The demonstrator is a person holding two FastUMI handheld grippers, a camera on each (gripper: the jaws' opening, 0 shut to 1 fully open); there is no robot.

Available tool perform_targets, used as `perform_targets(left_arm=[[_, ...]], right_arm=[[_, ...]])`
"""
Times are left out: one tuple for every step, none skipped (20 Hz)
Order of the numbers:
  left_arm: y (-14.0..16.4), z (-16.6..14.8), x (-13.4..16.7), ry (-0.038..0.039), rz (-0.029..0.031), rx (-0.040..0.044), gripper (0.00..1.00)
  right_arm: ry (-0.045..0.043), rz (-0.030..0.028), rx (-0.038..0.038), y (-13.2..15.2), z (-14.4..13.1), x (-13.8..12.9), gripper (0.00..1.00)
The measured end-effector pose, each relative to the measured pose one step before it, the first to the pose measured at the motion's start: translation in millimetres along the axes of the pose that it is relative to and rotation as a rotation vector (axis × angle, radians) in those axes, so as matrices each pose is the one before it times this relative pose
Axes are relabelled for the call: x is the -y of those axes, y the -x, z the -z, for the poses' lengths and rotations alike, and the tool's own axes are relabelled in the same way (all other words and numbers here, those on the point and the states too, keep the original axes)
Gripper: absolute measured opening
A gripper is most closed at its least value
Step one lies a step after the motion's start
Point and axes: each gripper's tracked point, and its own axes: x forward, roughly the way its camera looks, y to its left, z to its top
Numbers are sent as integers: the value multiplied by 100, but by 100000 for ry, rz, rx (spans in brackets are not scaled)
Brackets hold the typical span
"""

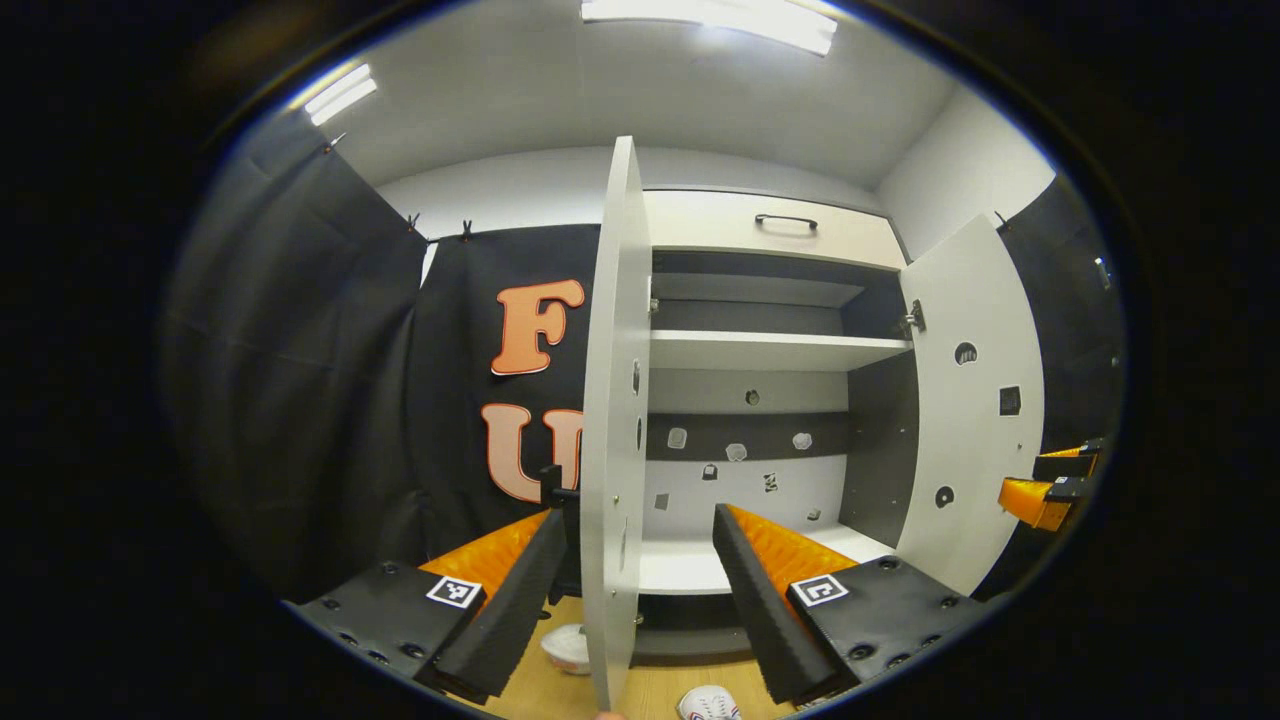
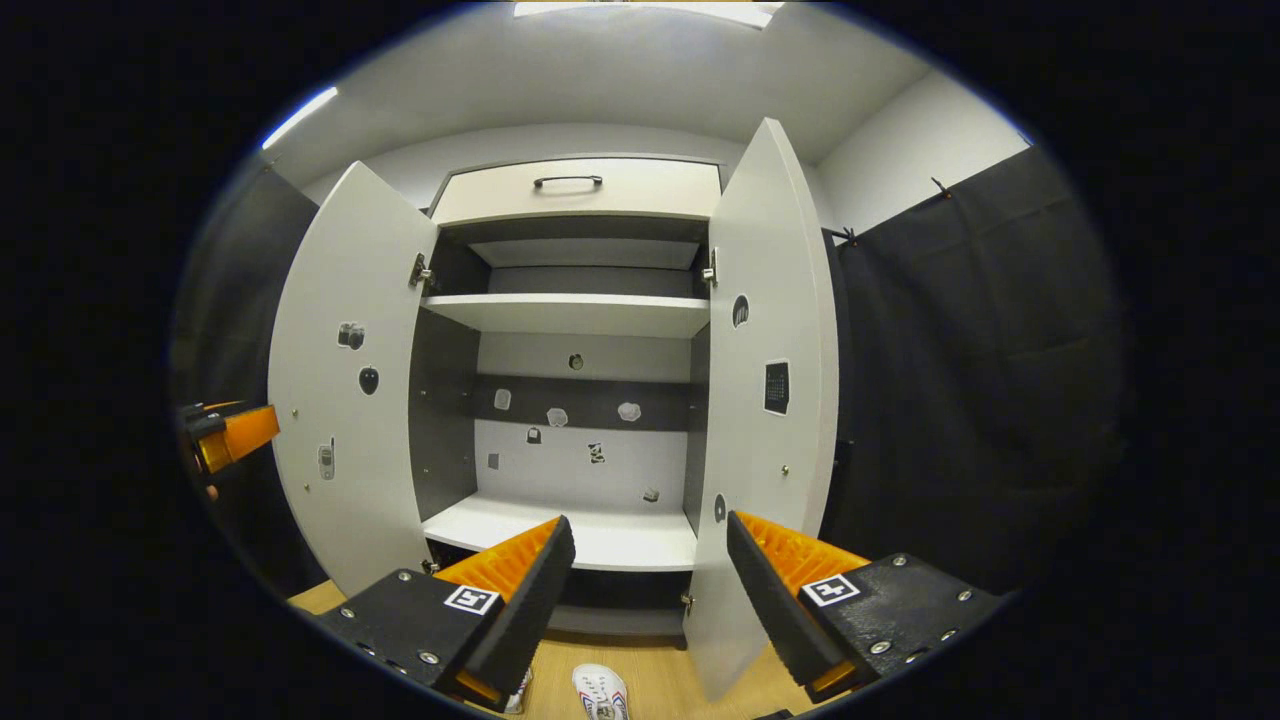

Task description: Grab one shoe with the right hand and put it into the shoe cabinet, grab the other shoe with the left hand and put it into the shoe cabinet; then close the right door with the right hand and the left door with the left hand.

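Note:
The white shoe cabinet [image 2: 575, 190] stands with both doors swung wide and its shelves bare. Two white shoes lie on the wooden floor in front of it: one [image 2: 600, 692] between my right gripper's fingers, the other [image 1: 568, 648] low in the left gripper view beside the left door. My left gripper [image 1: 640, 525] is open, and the left door [image 1: 610, 420] shows edge-on between its fingers. My right gripper [image 2: 650, 528] is open and empty, facing the lower shelf [image 2: 600, 535] beside the right door [image 2: 770, 400].
A drawer with a dark handle [image 2: 567, 181] tops the cabinet. Black cloth walls [image 2: 960, 380] close in both sides. Wooden floor [image 2: 650, 680] runs along the cabinet's foot. The other gripper shows at the edge of each view: the right gripper [image 1: 1045, 495], the left gripper [image 2: 230, 435].

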Motion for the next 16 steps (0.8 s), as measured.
perform_targets(left_arm=[[89, -111, -183, -76, -143, 244, 96], [132, -50, 29, 278, 176, 74, 99], [91, -85, -20, 354, 242, 117, 99], [136, -1, -55, 208, 11, -52, 99], [10, 124, -92, 56, 54, -264, 94], [80, 60, 52, 70, 180, -367, 96], [86, 35, 163, 106, 385, -307, 96], [46, 17, 112, 223, 582, -89, 96], [40, -45, 191, 215, 588, -64, 96], [-48, 187, 110, 215, 418, -131, 96], [-71, 122, 98, 108, 478, -398, 96], [6, 77, 141, 182, 285, -304, 96], [-5, 104, 59, 130, 238, -255, 96], [64, 107, 41, -45, 69, -246, 96], [60, 65, -102, -100, -211, -163, 94], [-114, 222, -70, -91, -142, -296, 99]], right_arm=[[110, 399, 708, -72, -128, -65, 94], [341, -202, 883, 84, -182, -175, 94], [561, -386, 637, 44, -102, -179, 94], [632, -170, 321, 77, -75, -113, 94], [615, 46, 8, 37, 50, -66, 94], [521, -62, -116, 93, 63, -100, 94], [103, 322, -69, 55, 78, 36, 94], [-476, 129, 178, 84, 23, 34, 94], [-678, -529, -20, 132, 66, -153, 94], [-657, -597, -178, 68, 111, -115, 94], [-166, -429, -259, 6, 193, -151, 94], [450, -216, -608, 43, 358, -78, 94], [708, -324, -997, -89, 618, -128, 94], [454, -606, -1070, -108, 721, -200, 94], [-249, -914, -494, -268, 726, -323, 94], [-537, -1545, -749, -245, 887, -410, 94]])
